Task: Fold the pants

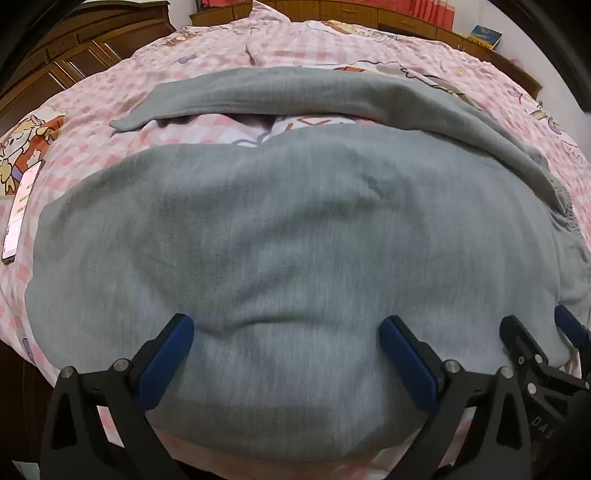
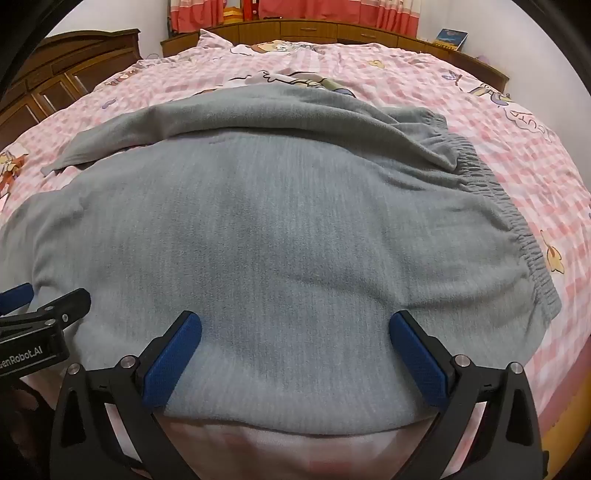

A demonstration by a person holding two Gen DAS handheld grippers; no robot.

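Note:
Grey pants (image 1: 295, 229) lie spread on a pink checked bed (image 1: 92, 99), near leg toward me, far leg (image 1: 280, 92) behind it. The elastic waistband (image 2: 491, 184) lies at the right. My left gripper (image 1: 286, 328) is open, blue pads resting over the near leg by its near edge. My right gripper (image 2: 295, 325) is open, over the same near edge closer to the waistband. The pants (image 2: 280, 236) fill the right wrist view. The right gripper's fingers (image 1: 517, 339) show at the left view's right edge; the left gripper's fingers (image 2: 55, 306) show at the right view's left edge.
A phone (image 1: 22, 206) lies on the bed left of the pants. Wooden wardrobes (image 1: 74, 48) stand at the left, and a wooden headboard shelf (image 2: 332, 29) with a book (image 2: 450, 38) runs along the far side. The bed's near edge is just below the grippers.

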